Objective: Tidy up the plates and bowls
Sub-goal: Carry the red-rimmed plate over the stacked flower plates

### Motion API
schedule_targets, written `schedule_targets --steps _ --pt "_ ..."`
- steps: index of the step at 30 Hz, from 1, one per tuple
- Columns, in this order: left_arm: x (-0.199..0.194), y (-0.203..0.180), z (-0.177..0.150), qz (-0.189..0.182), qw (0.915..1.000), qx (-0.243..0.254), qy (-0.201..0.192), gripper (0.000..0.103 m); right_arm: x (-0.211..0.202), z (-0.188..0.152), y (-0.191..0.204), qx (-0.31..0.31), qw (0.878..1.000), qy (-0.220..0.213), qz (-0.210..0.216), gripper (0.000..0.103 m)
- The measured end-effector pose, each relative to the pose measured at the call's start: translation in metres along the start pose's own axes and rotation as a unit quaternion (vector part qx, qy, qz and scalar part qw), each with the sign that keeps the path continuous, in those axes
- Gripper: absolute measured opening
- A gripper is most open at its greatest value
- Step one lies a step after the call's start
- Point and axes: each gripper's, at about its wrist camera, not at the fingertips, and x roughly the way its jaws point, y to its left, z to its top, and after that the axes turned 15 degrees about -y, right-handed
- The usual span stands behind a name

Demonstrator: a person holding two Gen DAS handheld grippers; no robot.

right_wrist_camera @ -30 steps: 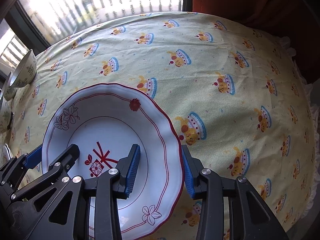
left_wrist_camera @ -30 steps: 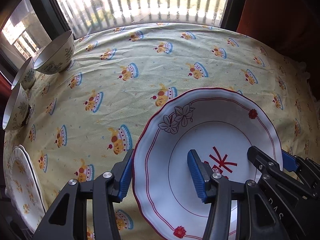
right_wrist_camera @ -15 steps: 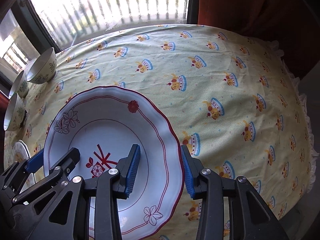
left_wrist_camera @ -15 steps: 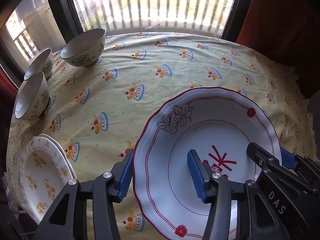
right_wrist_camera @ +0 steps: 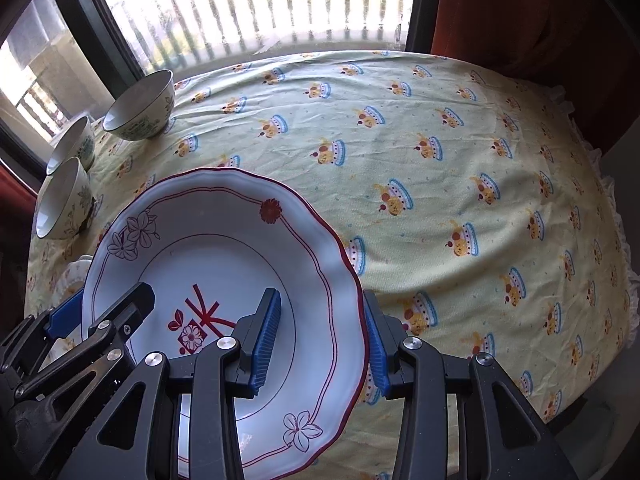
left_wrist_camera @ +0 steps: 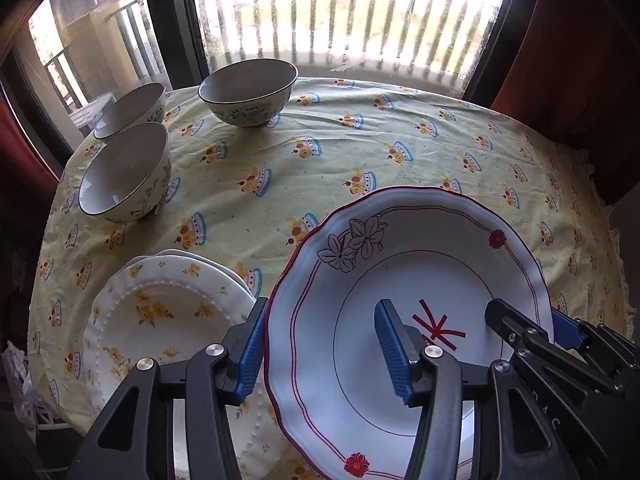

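Red-rimmed plate point(left_wrist_camera: 404, 280) is pinched by L gripper point(left_wrist_camera: 320, 352) & R gripper point(right_wrist_camera: 320, 344), not yet stacked on floral plates point(left_wrist_camera: 160, 320) at table's left edge; 3 bowls point(left_wrist_camera: 128, 176) unstacked.

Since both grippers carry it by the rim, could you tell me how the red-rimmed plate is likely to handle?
The red-rimmed plate looks rigid, so it should not flex between the left gripper and the right gripper. Its glossy surface suggests it may slip on the pads. It is probably breakable, so lower it gently onto the floral plates.

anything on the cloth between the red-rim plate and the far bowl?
Nothing: bare tablecloth from the red-rimmed plate up to the far bowl, seen in the left wrist view.
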Motion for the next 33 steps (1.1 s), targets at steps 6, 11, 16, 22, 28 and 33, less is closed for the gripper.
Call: schedule_targets --steps 6,11,16,22,28,33 --pt "-0.01 0.038 -0.01 0.002 1.0 -0.002 -0.004 0.054 -0.009 -0.01 0.039 -0.009 1.0 -0.009 -0.001 0.044" --pt "-0.015 0.071 -0.022 0.01 0.9999 -0.011 -0.001 0.054 -0.012 -0.023 0.072 -0.016 1.0 -0.008 0.005 0.044" --pt "-0.015 0.104 -0.035 0.02 0.9995 -0.023 0.01 0.054 -0.012 -0.036 0.105 -0.022 1.0 -0.004 0.013 0.044" --pt "-0.011 0.132 -0.048 0.032 0.9985 -0.037 0.024 0.053 -0.006 -0.05 0.14 -0.047 0.999 0.007 0.02 0.044" --pt "-0.007 0.143 -0.06 0.035 0.998 -0.039 0.035 0.053 0.002 -0.059 0.157 -0.065 0.998 0.019 0.014 0.044" --pt "-0.003 0.147 -0.062 0.04 0.9974 -0.046 0.038 0.054 0.005 -0.056 0.165 -0.073 0.997 0.016 0.01 0.044"
